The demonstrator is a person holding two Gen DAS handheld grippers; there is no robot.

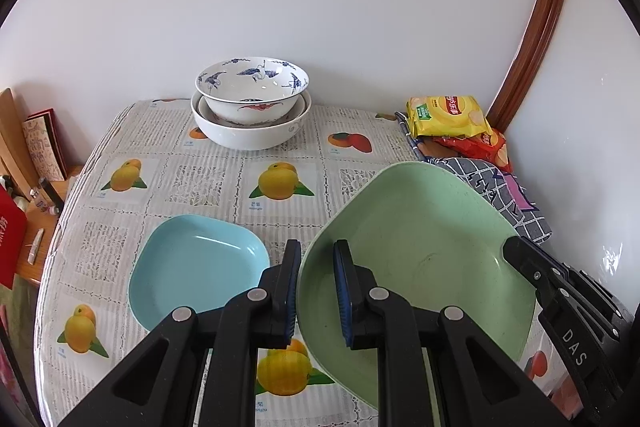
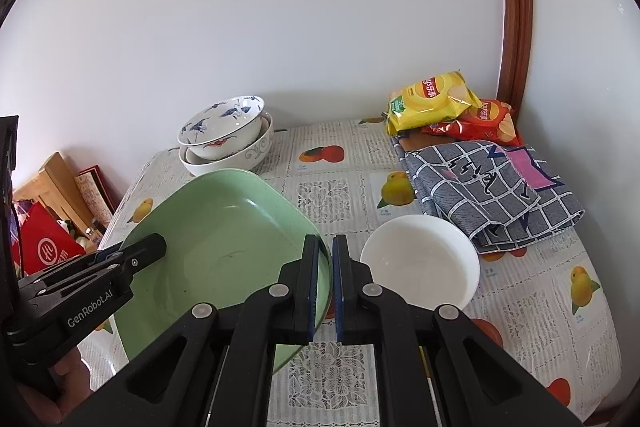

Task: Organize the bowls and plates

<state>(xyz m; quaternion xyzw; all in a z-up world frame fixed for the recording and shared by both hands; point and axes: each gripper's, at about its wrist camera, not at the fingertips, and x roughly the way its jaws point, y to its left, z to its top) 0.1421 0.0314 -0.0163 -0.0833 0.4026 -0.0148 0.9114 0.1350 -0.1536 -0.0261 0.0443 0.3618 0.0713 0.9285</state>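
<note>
Green plate (image 1: 420, 251): square, rounded corners, lifted and tilted above the surface (image 1: 208, 183), gripped at two opposite edges.
Left claw (image 1: 316, 291): clenched on the plate's left rim, one finger inside the dish, one outside.
Right claw (image 2: 326, 287): clenched on the plate's right rim, pads nearly meeting over the thin edge; seen in the left wrist view as a black finger on the plate's far right edge.
Blue plate (image 1: 200, 267): flat on the surface, just left of the green plate.
White bowl (image 2: 420, 261): empty, on the surface, just right of the right claw.
Stacked bowls (image 1: 252, 103): blue-crane patterned bowl nested in larger white bowls, at the back by the wall.
Checked cloth (image 2: 492, 191): folded, back right.
Snack bags (image 2: 452, 107): yellow over red, behind the cloth.
</note>
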